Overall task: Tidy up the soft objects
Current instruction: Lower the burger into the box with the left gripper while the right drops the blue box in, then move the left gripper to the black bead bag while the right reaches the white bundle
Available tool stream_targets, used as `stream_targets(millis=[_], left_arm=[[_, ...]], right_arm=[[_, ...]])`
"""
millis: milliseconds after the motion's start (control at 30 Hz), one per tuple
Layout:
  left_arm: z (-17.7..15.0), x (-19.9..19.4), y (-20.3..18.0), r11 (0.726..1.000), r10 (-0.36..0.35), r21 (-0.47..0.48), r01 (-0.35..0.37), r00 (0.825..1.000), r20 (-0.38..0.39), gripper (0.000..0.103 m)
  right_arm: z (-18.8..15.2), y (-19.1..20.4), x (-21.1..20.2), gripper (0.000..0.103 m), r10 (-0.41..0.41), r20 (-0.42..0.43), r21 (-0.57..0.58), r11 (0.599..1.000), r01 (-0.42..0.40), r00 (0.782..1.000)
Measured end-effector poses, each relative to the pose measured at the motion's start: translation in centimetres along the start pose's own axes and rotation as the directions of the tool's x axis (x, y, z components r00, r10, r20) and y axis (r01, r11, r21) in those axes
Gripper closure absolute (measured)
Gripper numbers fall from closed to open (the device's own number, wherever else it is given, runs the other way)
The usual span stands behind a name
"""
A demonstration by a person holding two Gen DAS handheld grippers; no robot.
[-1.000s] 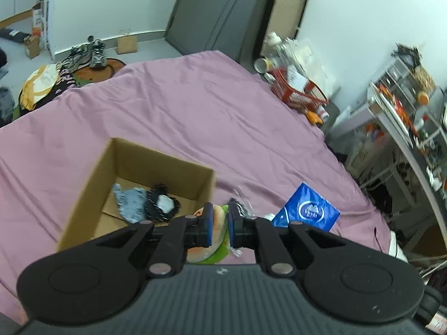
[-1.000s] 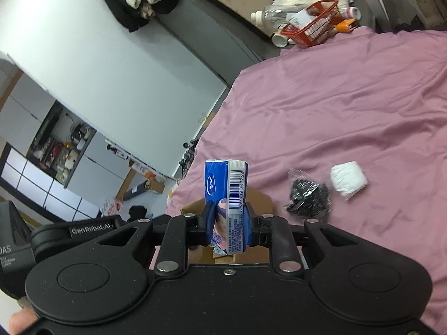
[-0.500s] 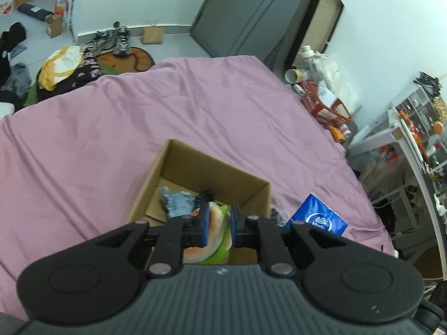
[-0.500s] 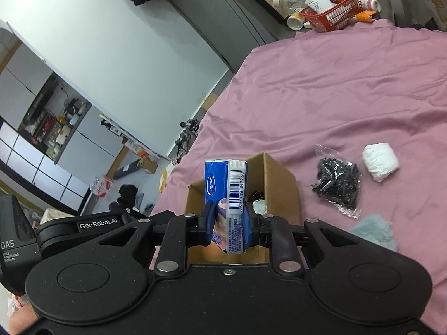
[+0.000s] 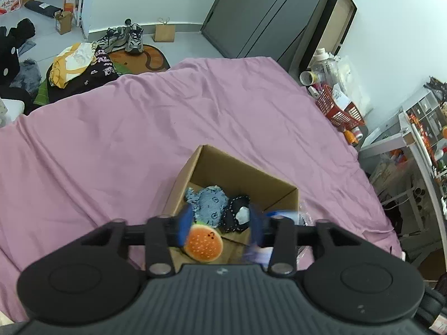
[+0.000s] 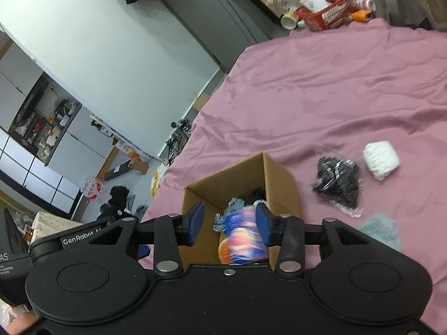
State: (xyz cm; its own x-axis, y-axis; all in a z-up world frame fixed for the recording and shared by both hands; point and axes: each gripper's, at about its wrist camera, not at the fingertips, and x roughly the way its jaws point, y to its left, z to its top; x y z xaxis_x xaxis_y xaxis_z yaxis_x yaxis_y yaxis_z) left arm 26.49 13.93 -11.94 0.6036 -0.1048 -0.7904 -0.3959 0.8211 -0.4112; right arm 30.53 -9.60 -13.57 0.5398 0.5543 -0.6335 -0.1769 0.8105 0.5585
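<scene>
An open cardboard box (image 5: 243,171) (image 6: 279,178) stands on the purple bedsheet (image 5: 139,139), with a denim piece (image 5: 208,202) and a black pouch (image 5: 240,213) inside. My left gripper (image 5: 220,224) hangs over the box, its jaws opening. A burger plush (image 5: 204,244) drops free between them. My right gripper (image 6: 229,223) is over the same box with its jaws opening too. A blurred blue tissue pack (image 6: 243,234) falls from them, close to the right pad. On the sheet to the right lie a black packet in clear plastic (image 6: 336,185), a white roll (image 6: 381,160) and a grey-blue cloth (image 6: 380,230).
A red basket (image 5: 340,109) (image 6: 327,11) with bottles stands past the bed's far corner. Shoes (image 5: 131,37) and clothes (image 5: 75,64) lie on the floor beyond the bed. A cluttered shelf (image 5: 424,139) runs along the right side.
Both grippers came over the box and went from shut to open. The burger plush left the left jaws and the tissue pack left the right jaws.
</scene>
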Motion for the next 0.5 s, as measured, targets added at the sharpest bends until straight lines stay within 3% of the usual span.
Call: stream_targets(millis=[100,167,333,500], left_arm=[[-0.1,-0.1,-0.3,1.000,0.023,0.016,-0.023,1.000,-0.002,0.041],[-0.3,-0.2,-0.7,0.999,0.031,0.023,-0.031,1.000,-0.001,0.034],[-0.6,-0.5,-1.8,0.998,0.036,0.055,-0.036,0.999,0.005,0.031],[-1.0,-0.6,-3.3,0.996,0.037,0.075,-0.038,0.999,0.007,0.030]], right_arm=[[0.4,-0.6,-1.1,0.060,-0.009,0.018,0.006,1.000,0.009,1.000],[0.7,-1.1,-1.9,0.052,-0.021,0.034,0.006,1.000,0.020,0.999],[1.5,-2.9,-3.4,0.047,-0.048,0.062,0.027,0.999,0.046,0.997],[2.2,-4.7,-4.8,0.032,-0.073,0.090,0.043,0.997,0.070,0.993]])
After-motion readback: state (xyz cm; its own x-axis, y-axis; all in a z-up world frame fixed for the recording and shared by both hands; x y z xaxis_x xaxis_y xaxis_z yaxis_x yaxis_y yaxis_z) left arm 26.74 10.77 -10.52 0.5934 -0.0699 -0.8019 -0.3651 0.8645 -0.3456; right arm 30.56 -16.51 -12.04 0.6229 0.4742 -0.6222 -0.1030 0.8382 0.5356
